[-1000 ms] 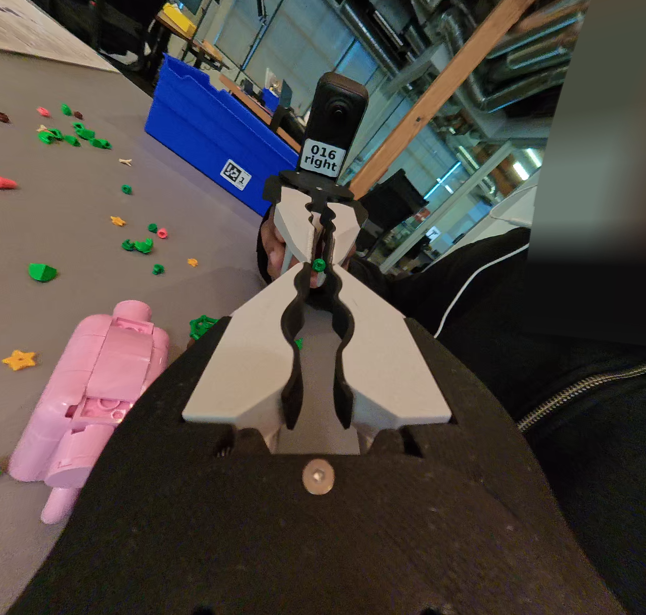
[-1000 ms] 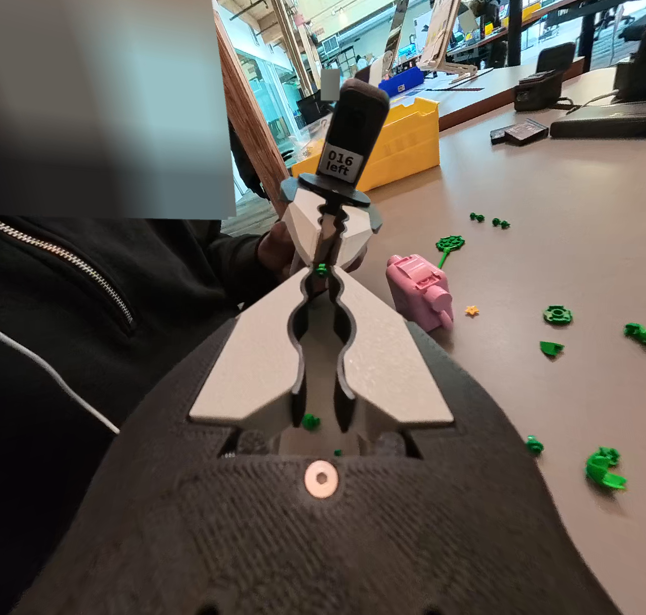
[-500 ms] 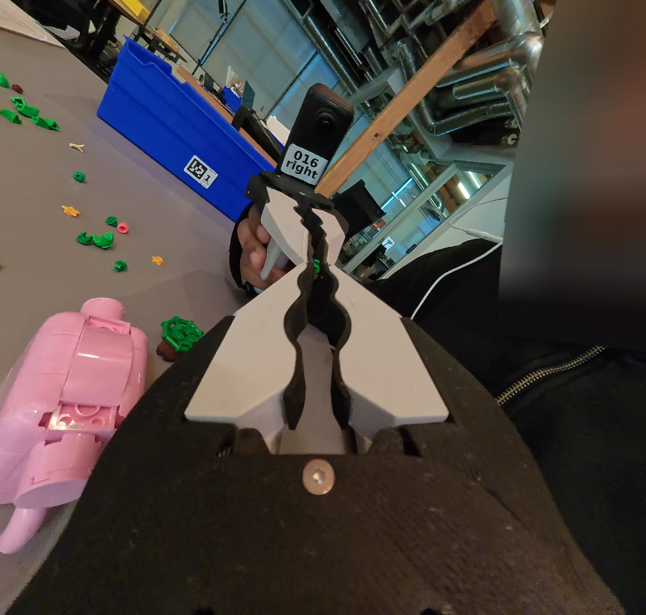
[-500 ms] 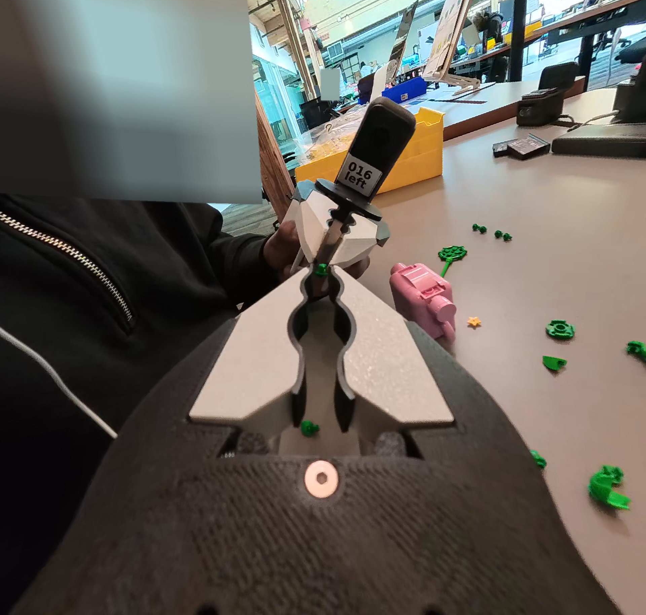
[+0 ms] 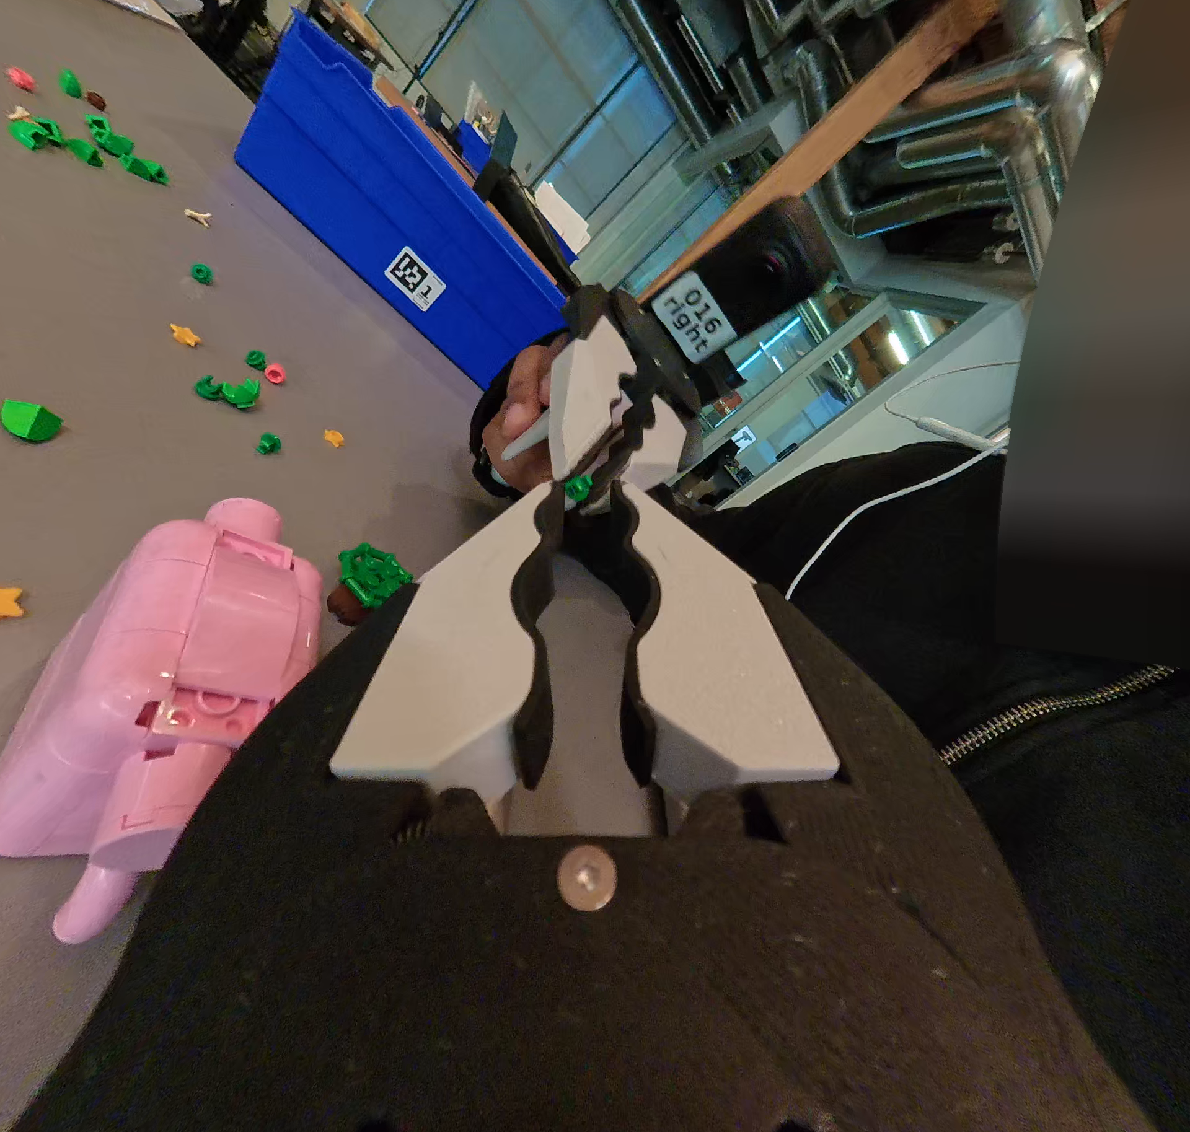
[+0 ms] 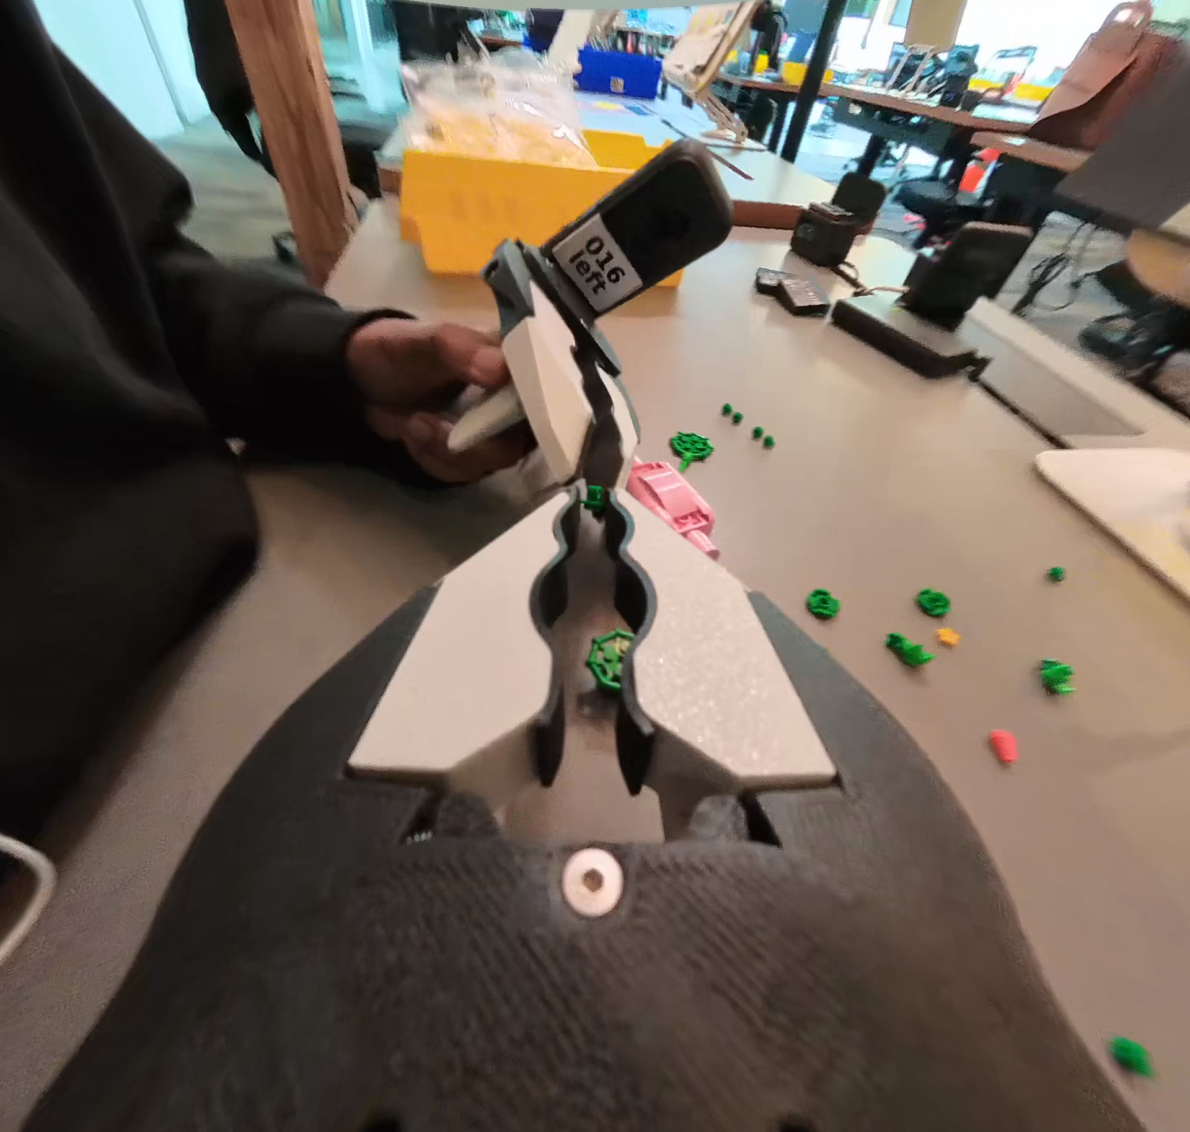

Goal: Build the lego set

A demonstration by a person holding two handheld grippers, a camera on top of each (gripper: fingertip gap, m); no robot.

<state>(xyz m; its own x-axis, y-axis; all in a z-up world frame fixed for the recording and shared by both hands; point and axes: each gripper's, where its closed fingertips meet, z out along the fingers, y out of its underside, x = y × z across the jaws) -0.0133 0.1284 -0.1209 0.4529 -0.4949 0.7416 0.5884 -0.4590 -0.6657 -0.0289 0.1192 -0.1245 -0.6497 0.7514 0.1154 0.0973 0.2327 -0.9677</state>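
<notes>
While both grippers meet tip to tip above the grey table [image 5: 116,502], the left gripper [image 5: 583,495] and the right gripper [image 6: 595,501] each show tips drawn nearly together around one small green Lego piece [image 5: 577,488]; which of them truly carries it cannot be told. Any twist or early release would likely drop the stud onto the person's dark jacket [image 5: 966,586] or off the near table edge. Just beside the left gripper lies the pink Lego build [image 5: 161,670] with a green web-shaped piece [image 5: 370,573]; loose green bits scatter beyond. Open tabletop runs outward to a blue bin [image 5: 386,200] and a yellow bin [image 6: 515,213].
</notes>
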